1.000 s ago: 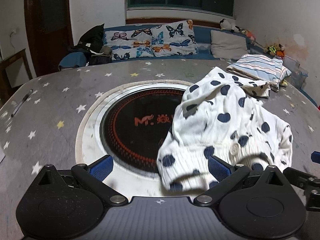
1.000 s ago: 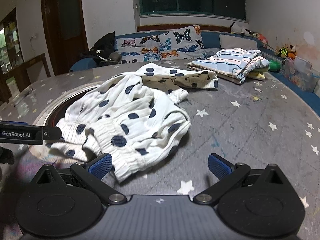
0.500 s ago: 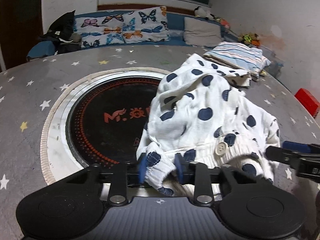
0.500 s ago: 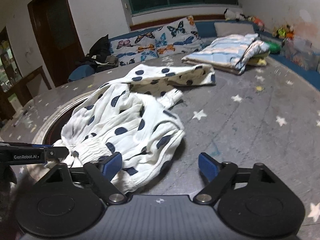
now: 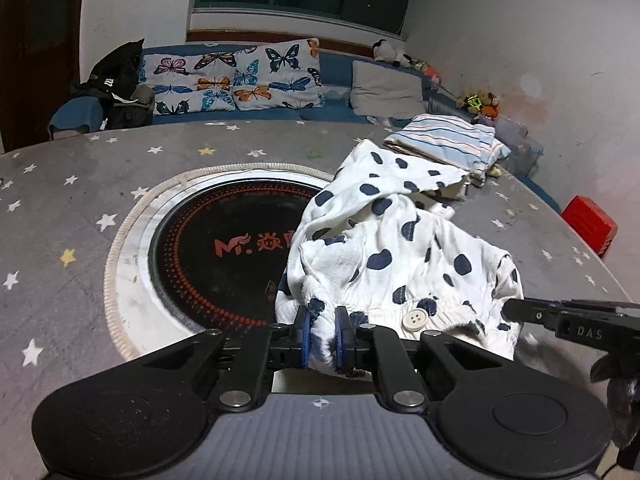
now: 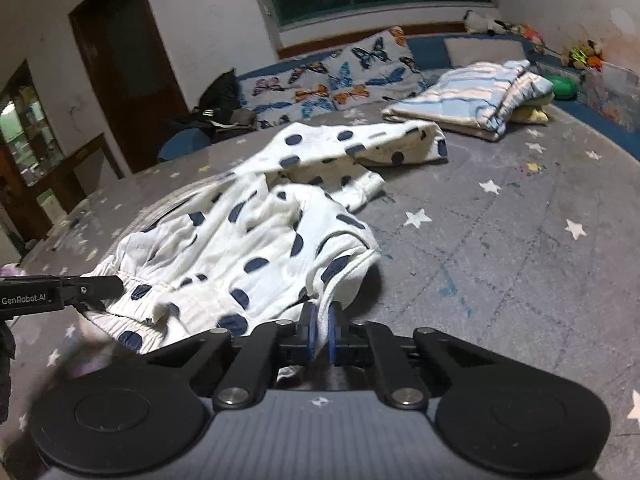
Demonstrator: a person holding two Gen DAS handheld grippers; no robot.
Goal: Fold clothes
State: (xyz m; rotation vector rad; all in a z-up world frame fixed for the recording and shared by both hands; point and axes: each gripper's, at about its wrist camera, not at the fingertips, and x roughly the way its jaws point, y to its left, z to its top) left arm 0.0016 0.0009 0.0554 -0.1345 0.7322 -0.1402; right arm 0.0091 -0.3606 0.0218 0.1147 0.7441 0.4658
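A white garment with dark blue dots [image 5: 400, 248] [image 6: 248, 232] lies crumpled on the grey star-print table [image 5: 60, 208]. Its elastic waistband with a white button [image 5: 416, 319] faces me. My left gripper [image 5: 322, 320] is closing, and its blue pads press on a bunched left end of the waistband. My right gripper [image 6: 322, 316] is shut on the right edge of the same garment, with a thin fold of cloth between its pads. Each gripper shows from the side in the other wrist view, at the garment's near edge.
A round black inset with orange lettering [image 5: 224, 248] sits in the table, partly under the garment. A folded striped cloth [image 5: 448, 140] [image 6: 472, 100] lies at the far right. A red box [image 5: 588, 224] stands past the right edge. Butterfly pillows [image 5: 240, 76] line the sofa behind.
Both grippers went from wide open to closed on the garment's near edge. The left one moved in on the waistband and lifted it a little; the right one tilted.
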